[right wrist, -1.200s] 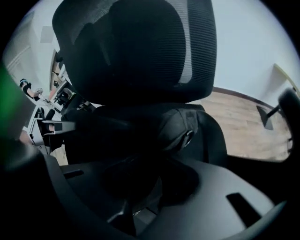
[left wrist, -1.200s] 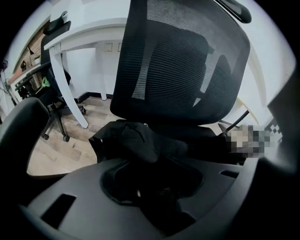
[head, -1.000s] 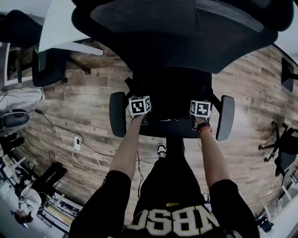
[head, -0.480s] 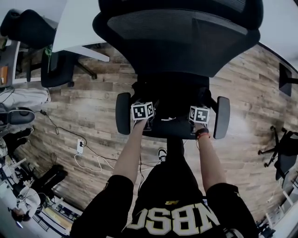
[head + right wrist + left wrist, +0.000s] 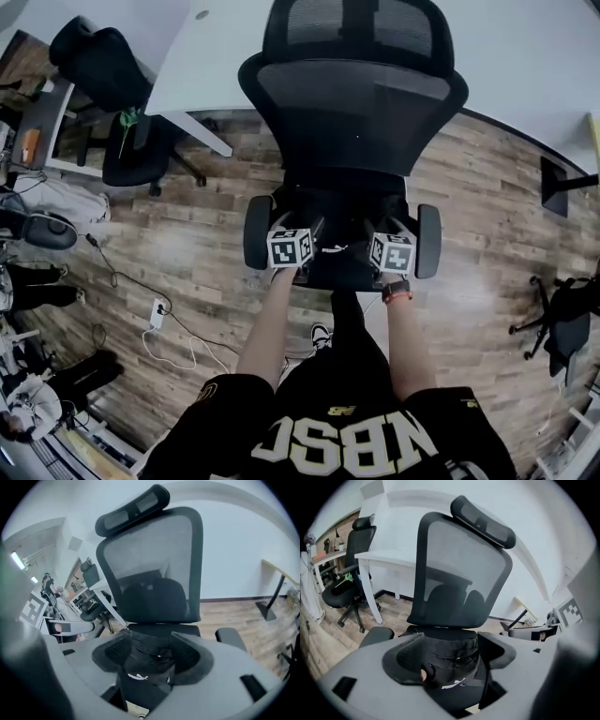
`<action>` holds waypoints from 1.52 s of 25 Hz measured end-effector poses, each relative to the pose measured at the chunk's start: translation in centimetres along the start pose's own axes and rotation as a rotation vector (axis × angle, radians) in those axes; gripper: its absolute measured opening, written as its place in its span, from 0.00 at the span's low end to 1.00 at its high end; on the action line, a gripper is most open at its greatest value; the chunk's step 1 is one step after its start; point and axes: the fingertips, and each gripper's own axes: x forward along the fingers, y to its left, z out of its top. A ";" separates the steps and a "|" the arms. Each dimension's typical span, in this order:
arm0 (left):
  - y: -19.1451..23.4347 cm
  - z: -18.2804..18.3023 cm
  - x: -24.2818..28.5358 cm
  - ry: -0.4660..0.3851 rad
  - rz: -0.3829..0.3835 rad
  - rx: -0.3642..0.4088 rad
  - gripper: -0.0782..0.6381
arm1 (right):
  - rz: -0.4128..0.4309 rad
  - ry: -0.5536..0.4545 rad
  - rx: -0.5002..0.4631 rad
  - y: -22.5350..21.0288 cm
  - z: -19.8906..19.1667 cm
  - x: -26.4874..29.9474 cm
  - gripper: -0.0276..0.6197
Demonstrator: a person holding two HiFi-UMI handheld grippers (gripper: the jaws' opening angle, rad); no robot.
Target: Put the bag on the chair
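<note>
Black bag (image 5: 342,255) hangs between our two grippers at the front of the office chair (image 5: 361,112), in the gap between its armrests (image 5: 257,232). From the head view it is dark against the dark seat, so we cannot tell whether it already rests on the cushion. Our left gripper (image 5: 302,234) grasps the bag's left side. In the left gripper view (image 5: 450,653) the jaws stand fairly wide apart with the bag's bunched fabric (image 5: 450,660) filling the whole gap and pressing both pads. Our right gripper (image 5: 389,232) grasps the other side the same way. In the right gripper view (image 5: 152,656) its jaws curve round the bag (image 5: 145,667), spread to about the same width, the fabric touching both inner faces. A small white logo (image 5: 137,677) shows on the bag just below the jaws. Behind the bag in both gripper views rise the seat and the mesh backrest (image 5: 459,583) of the chair (image 5: 154,573), upright and facing us. Wooden floor (image 5: 187,216) lies under the chair, and a white desk (image 5: 216,56) stands behind it.
</note>
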 end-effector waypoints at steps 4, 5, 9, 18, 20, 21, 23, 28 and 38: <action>-1.7 2.9 -5.4 -0.120 -0.009 -0.057 0.64 | 0.006 -0.117 -0.034 2.0 2.8 -4.8 0.45; -2.2 3.6 -6.8 -0.151 -0.006 -0.046 0.64 | 0.008 -0.146 -0.047 2.5 3.5 -6.1 0.45; -4.6 6.1 -12.3 -0.260 0.009 0.059 0.63 | 0.019 -0.253 -0.103 4.7 5.5 -11.6 0.43; -8.4 10.4 -23.9 -0.535 0.054 0.201 0.50 | 0.025 -0.520 -0.189 9.7 10.1 -23.2 0.35; -9.4 10.7 -26.3 -0.580 0.050 0.226 0.47 | 0.023 -0.567 -0.202 10.6 10.7 -25.6 0.32; -10.0 10.9 -27.6 -0.604 0.044 0.240 0.46 | 0.027 -0.592 -0.208 11.1 10.9 -26.7 0.30; -11.3 11.4 -30.0 -0.655 0.018 0.269 0.39 | 0.042 -0.642 -0.219 12.2 11.2 -28.9 0.24; -13.9 12.1 -34.6 -0.751 -0.017 0.306 0.24 | 0.065 -0.712 -0.253 14.4 11.1 -32.7 0.17; -14.5 11.1 -36.7 -0.773 -0.011 0.337 0.13 | 0.023 -0.747 -0.264 15.4 10.1 -35.2 0.06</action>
